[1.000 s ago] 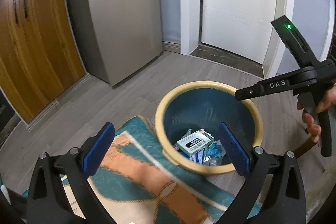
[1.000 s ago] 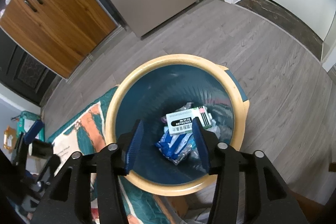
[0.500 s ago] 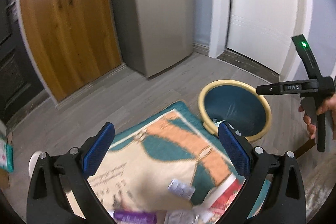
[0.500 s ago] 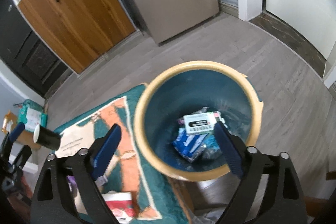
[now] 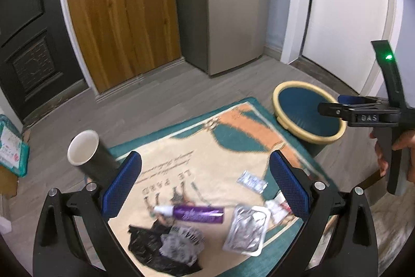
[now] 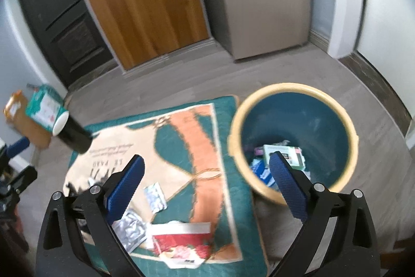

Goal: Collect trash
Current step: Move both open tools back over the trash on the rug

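My left gripper (image 5: 205,188) gapes empty; my right gripper (image 6: 207,188) is opening, empty too. Trash — purple tube (image 5: 192,214), foil packet (image 5: 246,230), black bag (image 5: 153,248) — litters the rug (image 5: 207,147) beside the bin (image 6: 294,139); a dark cup (image 5: 89,156) stands nearby.

My right wrist view is motion-blurred: the print on the box (image 6: 284,156) in the trash bin (image 6: 293,88) can't be read, and my right hand-held gripper (image 6: 206,184)'s pad covers part of the bin's contents. In the left view my own fingers hide the cup (image 5: 89,156)'s base and the black bag (image 5: 153,251) runs off the bottom edge. The rug (image 5: 181,147) lettering is only partly legible, the small packet (image 5: 251,181) too blurry to identify.
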